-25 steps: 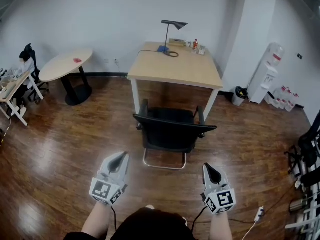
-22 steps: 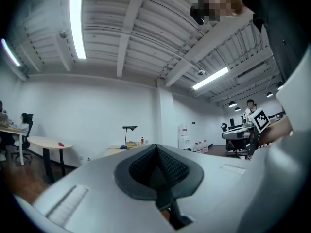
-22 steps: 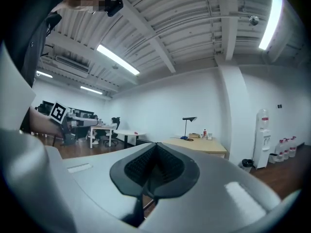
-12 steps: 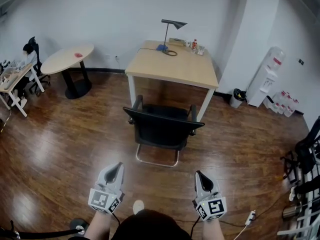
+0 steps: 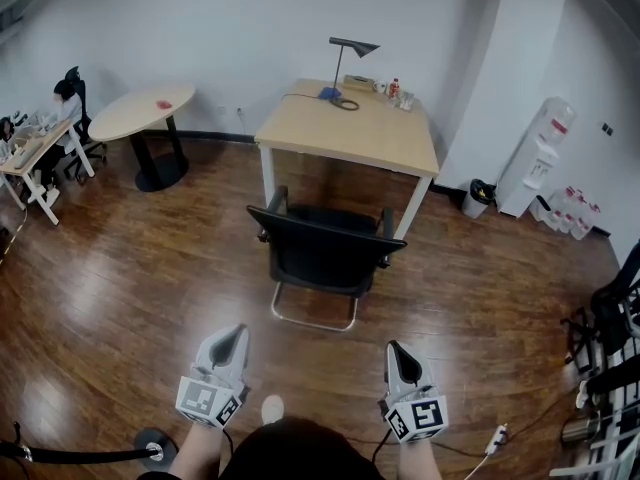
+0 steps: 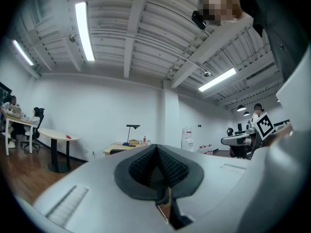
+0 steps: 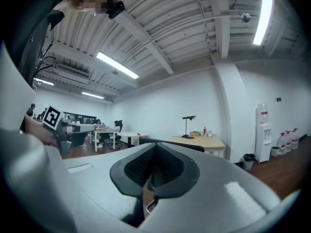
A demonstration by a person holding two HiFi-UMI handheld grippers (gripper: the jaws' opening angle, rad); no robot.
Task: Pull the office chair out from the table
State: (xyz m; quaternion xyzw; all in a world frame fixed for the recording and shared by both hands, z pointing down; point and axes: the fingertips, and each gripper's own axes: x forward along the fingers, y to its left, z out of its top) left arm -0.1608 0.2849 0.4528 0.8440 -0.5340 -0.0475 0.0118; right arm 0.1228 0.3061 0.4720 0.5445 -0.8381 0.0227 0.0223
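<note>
A black office chair [image 5: 325, 251] with armrests and a chrome sled base stands on the wood floor, its seat just in front of a light wooden table [image 5: 350, 131]. Its backrest faces me. My left gripper [image 5: 234, 336] hangs low at the left, well short of the chair, shut and holding nothing. My right gripper [image 5: 396, 353] hangs at the right, also shut and holding nothing, with a stretch of floor between it and the chair. In the right gripper view the chair's backrest edge [image 7: 180, 145] shows ahead of the shut jaws.
A black desk lamp [image 5: 345, 60] and small bottles [image 5: 394, 89] sit on the table's far edge. A round table [image 5: 145, 113] stands at left, people sit at a desk [image 5: 25, 158] far left. A water dispenser [image 5: 537, 158] and bin [image 5: 477, 197] stand at right. A stanchion base [image 5: 152, 448] lies by my left foot.
The chair and table sit further from me and higher in the head view than a second ago. Both grippers have dropped lower in the picture. A stanchion base has come into view at lower left.
</note>
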